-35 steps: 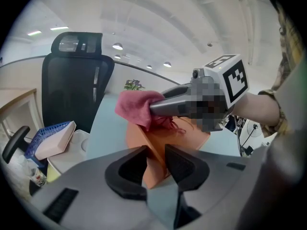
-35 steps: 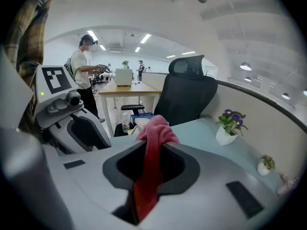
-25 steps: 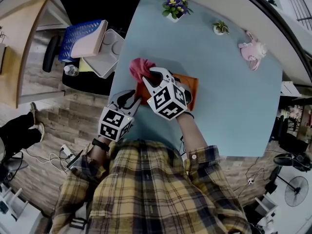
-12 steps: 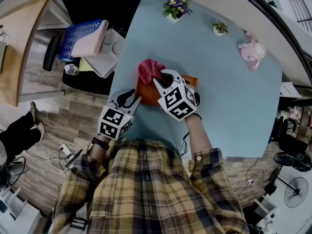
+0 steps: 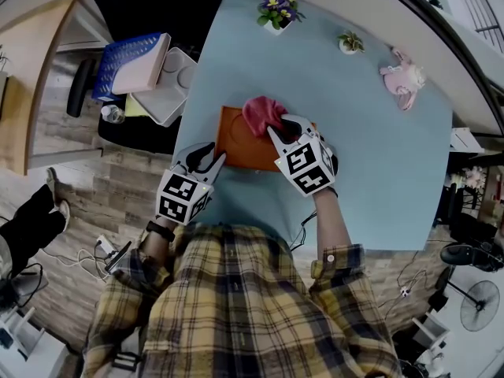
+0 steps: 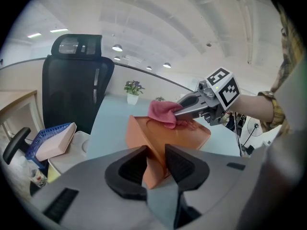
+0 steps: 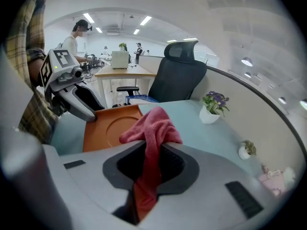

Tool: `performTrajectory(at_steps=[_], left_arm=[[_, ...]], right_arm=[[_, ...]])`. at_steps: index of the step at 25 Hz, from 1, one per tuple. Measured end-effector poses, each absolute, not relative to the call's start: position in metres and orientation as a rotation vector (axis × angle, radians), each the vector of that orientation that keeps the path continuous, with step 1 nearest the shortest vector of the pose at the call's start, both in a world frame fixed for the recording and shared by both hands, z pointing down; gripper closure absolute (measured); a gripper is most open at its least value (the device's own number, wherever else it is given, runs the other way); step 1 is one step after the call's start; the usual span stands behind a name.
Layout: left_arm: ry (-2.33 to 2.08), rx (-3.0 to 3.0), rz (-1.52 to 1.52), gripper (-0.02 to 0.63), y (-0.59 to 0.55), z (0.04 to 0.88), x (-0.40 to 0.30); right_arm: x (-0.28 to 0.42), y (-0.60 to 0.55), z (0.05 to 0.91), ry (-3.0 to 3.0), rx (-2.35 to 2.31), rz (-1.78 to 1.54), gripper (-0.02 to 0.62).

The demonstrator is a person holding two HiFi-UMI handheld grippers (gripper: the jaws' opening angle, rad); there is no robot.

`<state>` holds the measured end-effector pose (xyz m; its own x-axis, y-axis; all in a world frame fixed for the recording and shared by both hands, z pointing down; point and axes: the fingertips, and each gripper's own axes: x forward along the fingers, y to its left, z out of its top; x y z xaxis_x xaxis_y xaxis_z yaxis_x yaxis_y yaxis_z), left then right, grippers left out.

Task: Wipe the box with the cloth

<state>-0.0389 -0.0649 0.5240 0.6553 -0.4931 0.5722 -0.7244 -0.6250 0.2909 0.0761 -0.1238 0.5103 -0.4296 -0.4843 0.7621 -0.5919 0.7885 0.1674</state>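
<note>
Head view shows a soft pink cloth (image 5: 262, 114) bunched on a flat orange box (image 5: 235, 142).

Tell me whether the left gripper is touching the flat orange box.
Touching. The left gripper view shows the left gripper pinching the near corner of the flat orange box between its dark jaws, with no gap on either side.

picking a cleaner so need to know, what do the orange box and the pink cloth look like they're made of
Box: probably moulded plastic, though coated card can't be excluded; smooth matte orange, crisp edges, a round recess pressed into its top.
Cloth: soft textile, likely terry or microfibre; fuzzy pink-red surface that bunches and droops in loose folds.
</note>
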Motion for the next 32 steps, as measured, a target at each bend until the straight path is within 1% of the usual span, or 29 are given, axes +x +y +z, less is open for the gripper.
performTrajectory(at_steps=[9, 23, 32], left_arm=[[-0.948, 2.368, 0.607, 0.489, -0.066, 0.524, -0.039], [-0.95, 2.371, 0.594, 0.489, -0.066, 0.524, -0.04], [-0.951, 2.372, 0.588, 0.489, -0.064, 0.523, -0.039]], right_arm=[[0.131, -0.118, 0.514, -2.008, 0.891, 0.199, 0.528], [0.184, -0.11, 0.499, -1.977, 1.102, 0.289, 0.528], [0.197, -0.101, 0.484, -1.977, 1.203, 0.303, 0.528]])
